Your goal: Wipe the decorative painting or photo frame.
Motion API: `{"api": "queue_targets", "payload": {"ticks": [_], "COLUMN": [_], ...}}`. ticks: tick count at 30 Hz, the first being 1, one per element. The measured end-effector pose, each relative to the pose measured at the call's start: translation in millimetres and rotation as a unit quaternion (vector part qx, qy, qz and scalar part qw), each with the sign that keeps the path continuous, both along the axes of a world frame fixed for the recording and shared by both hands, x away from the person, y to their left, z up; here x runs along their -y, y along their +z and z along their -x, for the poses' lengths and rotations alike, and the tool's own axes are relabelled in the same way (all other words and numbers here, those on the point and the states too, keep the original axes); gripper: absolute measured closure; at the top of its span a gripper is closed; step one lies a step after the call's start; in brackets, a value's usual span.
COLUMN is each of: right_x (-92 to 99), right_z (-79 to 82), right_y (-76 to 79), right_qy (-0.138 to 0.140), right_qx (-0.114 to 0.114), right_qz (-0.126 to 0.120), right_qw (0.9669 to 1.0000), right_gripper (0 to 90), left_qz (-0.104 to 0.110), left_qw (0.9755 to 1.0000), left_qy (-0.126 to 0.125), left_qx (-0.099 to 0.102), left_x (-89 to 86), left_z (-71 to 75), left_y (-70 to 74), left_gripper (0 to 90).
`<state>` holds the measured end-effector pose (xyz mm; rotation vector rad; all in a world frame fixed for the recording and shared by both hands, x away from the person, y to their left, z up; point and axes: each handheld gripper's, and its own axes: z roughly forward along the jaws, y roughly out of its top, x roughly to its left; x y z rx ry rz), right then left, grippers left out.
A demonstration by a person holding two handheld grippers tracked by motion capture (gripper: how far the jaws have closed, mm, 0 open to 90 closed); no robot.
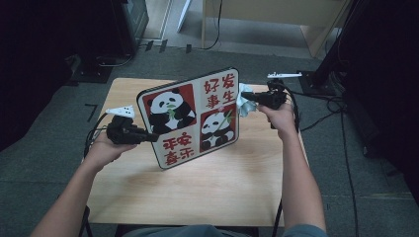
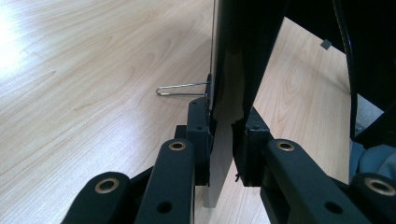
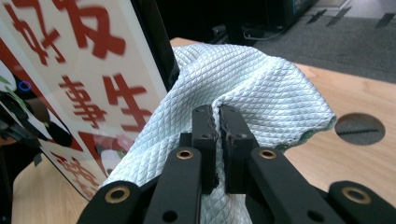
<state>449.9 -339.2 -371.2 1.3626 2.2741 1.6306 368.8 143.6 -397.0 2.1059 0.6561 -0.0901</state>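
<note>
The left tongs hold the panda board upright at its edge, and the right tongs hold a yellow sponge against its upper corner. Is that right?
Not quite. The right tongs hold a pale blue cloth, not a yellow sponge; the right gripper view shows it. The left tongs do hold the panda board upright at its edge.

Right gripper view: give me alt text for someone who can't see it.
The right gripper is shut on a bunched pale-blue cloth held against the face of a panda picture board with red lettering. A wooden table lies behind.
</note>
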Motion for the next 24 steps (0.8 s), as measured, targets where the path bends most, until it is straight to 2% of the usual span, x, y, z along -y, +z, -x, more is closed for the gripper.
{"api": "queue_targets", "payload": {"ticks": [10,24], "right_x": [-0.2,0.6], "right_z": [3.1,6.9], "right_y": [-13.3,-31.2], "right_qy": [0.002,0.000], "right_qx": [-0.007,-0.024], "right_qz": [0.016,0.024], "right_qw": [0.9998,0.9994], "right_gripper": [86.1,86.0], "left_qz": [0.002,0.003], "left_qw": [1.0000,1.0000], "left_qy": [0.000,0.001], "left_qx": [0.000,0.000], "left_x": [0.1,0.3], "left_z": [-0.2,-0.2], "left_y": [-0.2,-0.4], "left_gripper": [79.4,79.4]}}
